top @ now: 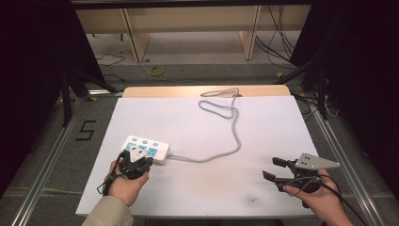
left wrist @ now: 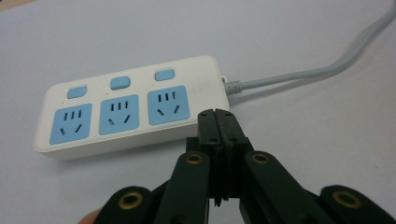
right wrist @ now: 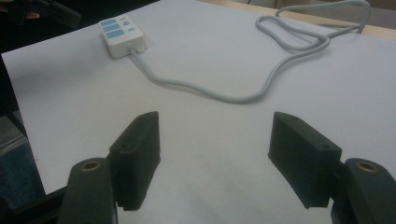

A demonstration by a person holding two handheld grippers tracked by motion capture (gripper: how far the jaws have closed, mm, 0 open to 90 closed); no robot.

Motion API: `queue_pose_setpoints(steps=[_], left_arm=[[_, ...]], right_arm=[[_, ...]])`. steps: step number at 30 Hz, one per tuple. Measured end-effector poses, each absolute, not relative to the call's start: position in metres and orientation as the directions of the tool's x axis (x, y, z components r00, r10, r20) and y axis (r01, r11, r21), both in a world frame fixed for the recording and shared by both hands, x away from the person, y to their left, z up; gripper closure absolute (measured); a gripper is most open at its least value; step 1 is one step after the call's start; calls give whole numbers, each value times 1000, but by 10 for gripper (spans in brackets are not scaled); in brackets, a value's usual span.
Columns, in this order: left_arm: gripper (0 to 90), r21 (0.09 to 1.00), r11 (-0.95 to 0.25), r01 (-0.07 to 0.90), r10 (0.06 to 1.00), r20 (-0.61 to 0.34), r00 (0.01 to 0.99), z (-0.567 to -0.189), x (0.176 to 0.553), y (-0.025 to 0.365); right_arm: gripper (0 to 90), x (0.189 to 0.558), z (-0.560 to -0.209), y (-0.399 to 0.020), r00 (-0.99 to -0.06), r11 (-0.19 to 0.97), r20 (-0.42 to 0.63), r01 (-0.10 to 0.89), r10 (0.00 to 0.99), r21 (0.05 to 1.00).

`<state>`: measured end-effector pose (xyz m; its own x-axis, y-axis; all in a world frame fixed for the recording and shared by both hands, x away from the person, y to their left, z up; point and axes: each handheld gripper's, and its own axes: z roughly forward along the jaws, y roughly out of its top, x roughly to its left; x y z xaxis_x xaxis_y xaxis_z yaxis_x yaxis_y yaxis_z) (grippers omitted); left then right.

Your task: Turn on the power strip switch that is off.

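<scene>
My work lies on a table (top: 263, 90) of pale wood, its top almost wholly covered by a white sheet (top: 202, 188). On the sheet, towards my left, a white power strip (top: 157, 149) with blue sockets lies flat. Its grey cord (top: 234, 134) runs from the strip's end across the sheet and loops near the far edge, part of the loop on bare wood.

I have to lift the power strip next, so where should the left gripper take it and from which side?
Probably across the short width of the power strip, near its middle, coming down from above. It lies flat with the sockets up, and its long straight sides give the pads parallel faces. Stay clear of the cable end. The left gripper is shut beside the strip's near edge and must open first.
</scene>
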<state>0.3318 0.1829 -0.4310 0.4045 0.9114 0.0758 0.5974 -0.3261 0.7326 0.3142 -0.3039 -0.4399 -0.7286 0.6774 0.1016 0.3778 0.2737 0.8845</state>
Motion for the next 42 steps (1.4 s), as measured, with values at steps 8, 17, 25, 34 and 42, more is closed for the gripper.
queue_pose_setpoints(steps=[8,17,25,34,42], left_arm=[[899,727,-315,610,921,79,382,-432,344,189],[899,721,-317,616,923,87,374,-431,353,195],[899,716,-308,626,930,89,356,-431,360,199],[899,716,-295,633,937,87,338,-431,366,203],[900,706,-288,647,942,86,325,-433,371,204]], right_arm=[[341,314,-440,-304,-729,275,102,378,677,884],[341,314,-440,-304,-728,274,103,380,677,884],[340,315,-441,-304,-729,274,104,380,676,883],[341,315,-441,-304,-730,278,102,381,676,882],[342,315,-441,-304,-730,279,102,382,676,881]])
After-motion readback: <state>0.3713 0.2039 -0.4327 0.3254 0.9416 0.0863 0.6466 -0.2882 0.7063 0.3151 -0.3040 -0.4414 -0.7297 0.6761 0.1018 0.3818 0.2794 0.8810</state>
